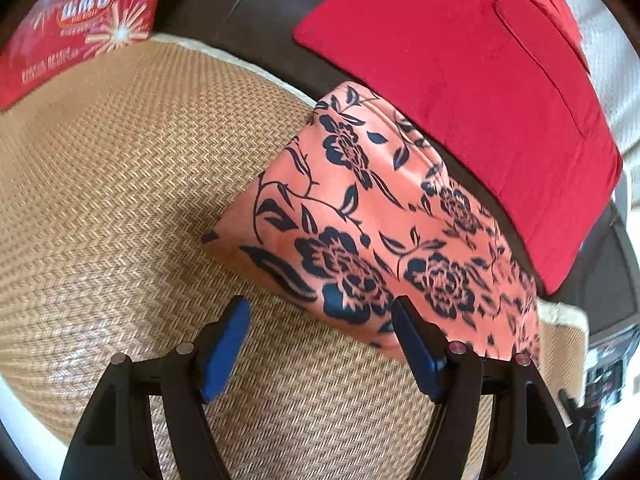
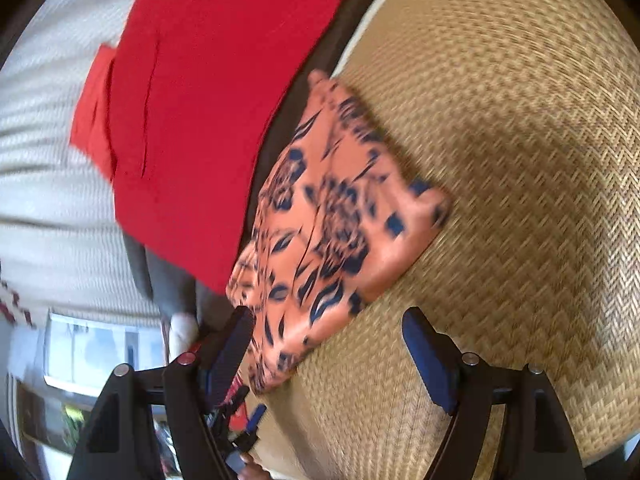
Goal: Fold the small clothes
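Note:
A folded salmon-pink garment with dark blue flowers (image 1: 372,224) lies on the woven straw mat (image 1: 120,200), its far edge against a red cushion (image 1: 460,80). My left gripper (image 1: 320,312) hovers over the garment's near edge, open, with nothing between its blue pads (image 1: 224,348). In the right wrist view the same garment (image 2: 328,232) appears blurred, lying on the mat (image 2: 520,200) beside the red cushion (image 2: 200,100). My right gripper (image 2: 328,324) is above the garment's near corner, open, its pads touching no cloth.
A red printed package (image 1: 76,28) lies at the mat's far left corner. A dark sofa edge (image 1: 248,12) runs behind the mat. A white knitted throw (image 2: 48,180) lies past the cushion. The mat's edge drops off beside the right gripper, with clutter (image 2: 236,420) below.

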`<act>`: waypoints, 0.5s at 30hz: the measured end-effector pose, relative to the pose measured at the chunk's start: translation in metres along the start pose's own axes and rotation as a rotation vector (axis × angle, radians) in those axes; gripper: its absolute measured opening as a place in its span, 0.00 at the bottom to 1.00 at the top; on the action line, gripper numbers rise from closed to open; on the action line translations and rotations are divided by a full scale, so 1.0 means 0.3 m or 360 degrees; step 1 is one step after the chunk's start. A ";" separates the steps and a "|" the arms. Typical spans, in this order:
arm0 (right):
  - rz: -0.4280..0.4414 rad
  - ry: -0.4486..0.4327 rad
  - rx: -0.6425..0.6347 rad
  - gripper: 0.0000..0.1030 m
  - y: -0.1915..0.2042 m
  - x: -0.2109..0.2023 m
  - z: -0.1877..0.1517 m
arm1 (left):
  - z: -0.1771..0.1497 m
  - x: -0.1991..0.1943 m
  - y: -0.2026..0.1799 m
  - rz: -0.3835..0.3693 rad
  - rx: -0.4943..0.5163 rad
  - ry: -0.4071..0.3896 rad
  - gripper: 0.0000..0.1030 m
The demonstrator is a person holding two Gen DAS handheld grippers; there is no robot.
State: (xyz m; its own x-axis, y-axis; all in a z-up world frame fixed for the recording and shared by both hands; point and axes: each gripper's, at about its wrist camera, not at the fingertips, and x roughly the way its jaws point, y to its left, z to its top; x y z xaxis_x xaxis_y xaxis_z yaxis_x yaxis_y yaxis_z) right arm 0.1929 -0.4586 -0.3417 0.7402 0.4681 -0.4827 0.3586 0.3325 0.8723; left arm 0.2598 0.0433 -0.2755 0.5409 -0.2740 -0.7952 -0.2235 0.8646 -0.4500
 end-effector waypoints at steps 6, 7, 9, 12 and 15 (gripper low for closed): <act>0.0009 -0.0101 0.0061 0.78 -0.019 0.032 0.063 | 0.038 0.050 0.027 -0.0085 -0.0137 0.0000 0.70; 0.0010 -0.0121 0.0048 0.78 -0.011 0.037 0.069 | 0.040 0.044 0.029 -0.0086 -0.0135 -0.0013 0.66; 0.0000 -0.0153 0.0024 0.78 0.008 0.063 0.077 | 0.053 0.051 0.020 -0.0050 -0.0115 -0.0041 0.45; -0.0040 -0.0210 -0.0041 0.78 0.046 0.094 0.082 | 0.066 0.067 0.031 -0.0025 -0.0148 -0.0050 0.38; -0.0093 -0.0283 -0.0098 0.77 0.071 0.113 0.076 | 0.068 0.075 0.042 -0.0030 -0.0200 -0.0039 0.38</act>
State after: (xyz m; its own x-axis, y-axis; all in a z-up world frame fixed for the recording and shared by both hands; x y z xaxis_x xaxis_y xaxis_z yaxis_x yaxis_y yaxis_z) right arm 0.2385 -0.4542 -0.3376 0.8099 0.2963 -0.5062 0.3726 0.4067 0.8341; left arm 0.2856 0.0567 -0.2908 0.5653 -0.2780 -0.7766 -0.3120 0.7995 -0.5133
